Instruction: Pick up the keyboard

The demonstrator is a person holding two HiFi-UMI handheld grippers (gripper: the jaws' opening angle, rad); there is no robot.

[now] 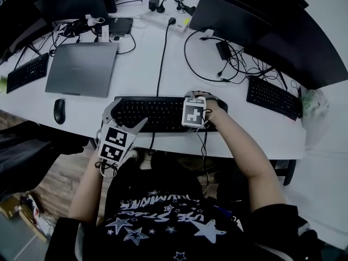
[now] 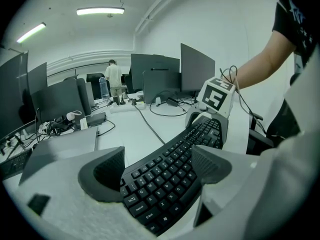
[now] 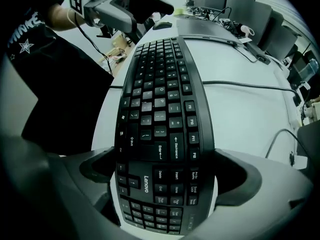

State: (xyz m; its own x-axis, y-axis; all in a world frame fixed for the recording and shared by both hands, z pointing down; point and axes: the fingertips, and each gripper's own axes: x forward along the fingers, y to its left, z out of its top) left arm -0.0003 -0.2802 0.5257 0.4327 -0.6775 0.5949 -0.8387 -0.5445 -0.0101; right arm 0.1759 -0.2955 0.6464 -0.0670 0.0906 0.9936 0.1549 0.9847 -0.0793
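**Keyboard clamped at both ends, lift not yet clear**

The keyboard [image 1: 157,113] lies at the 6 o'clock edge of the counter [image 1: 141,75], near the person's body. I can't tell if it has left the surface.

The left hand-held gripper [image 2: 160,166] is on its 9 o'clock end, with 1 jaw on the back edge and 1 on the front edge. It looks clenched on the keyboard. The right hand-held gripper [image 3: 165,171] is on the 3 o'clock end at the number pad. Both jaws press the long edges, so it is grasping the keyboard.

Risks:
- The cable [image 1: 161,58] runs from the back edge toward 12 o'clock. A high or fast lift could pull it taut and yank the keyboard.
- The 2 grips sit at the far ends on thin edges. An uneven raise would likely twist the keyboard and let 1 end slip.
- A dropped end would fall off the 6 o'clock edge.

Pose:
- Both forearms reach forward from the torso with the elbows bent.
- The left arm is tucked close and its hand-held gripper is angled toward 2 o'clock.
- The right forearm is more extended, and its hand-held gripper looks along the keys toward 9 o'clock.
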